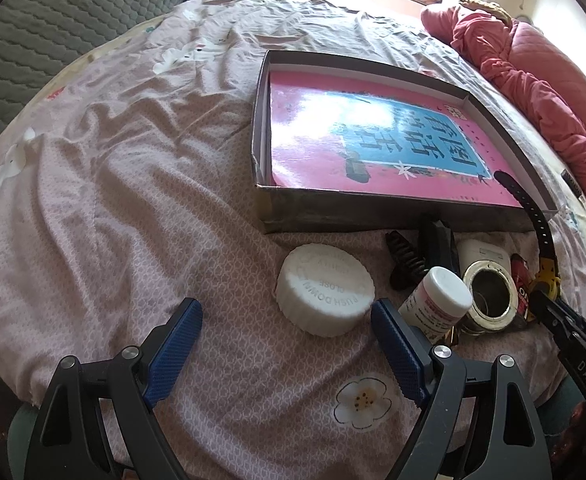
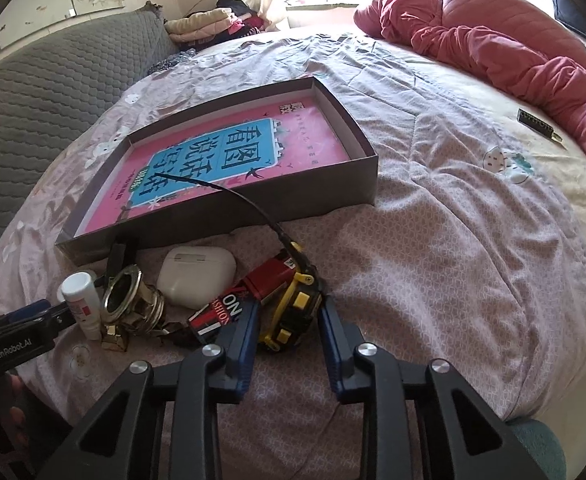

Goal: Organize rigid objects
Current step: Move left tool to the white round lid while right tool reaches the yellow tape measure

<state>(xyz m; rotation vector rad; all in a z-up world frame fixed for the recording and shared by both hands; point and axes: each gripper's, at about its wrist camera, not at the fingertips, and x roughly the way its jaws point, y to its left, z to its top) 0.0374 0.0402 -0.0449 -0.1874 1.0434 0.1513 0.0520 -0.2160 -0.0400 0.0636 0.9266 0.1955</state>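
Note:
A shallow dark box (image 1: 373,210) (image 2: 221,216) lies on the bed with a pink and blue book (image 1: 357,128) (image 2: 229,148) inside. In front of it lies a pile of small objects. My left gripper (image 1: 287,320) is open just short of a big white ribbed cap (image 1: 325,294). A small white bottle (image 1: 437,294) (image 2: 80,300), a brass ring fitting (image 1: 489,294) (image 2: 127,300) and a white earbud case (image 2: 197,276) lie beside it. My right gripper (image 2: 289,320) is shut on a yellow and black tape measure (image 2: 293,312) whose black strap (image 2: 233,194) reaches over the box.
A red and black box (image 2: 249,292) lies against the tape measure. A black hair clip (image 1: 405,260) lies by the box wall. A pink quilt (image 2: 493,40) is heaped at the far right, a grey sofa (image 2: 45,80) at left. A small dark bar (image 2: 537,122) lies far right.

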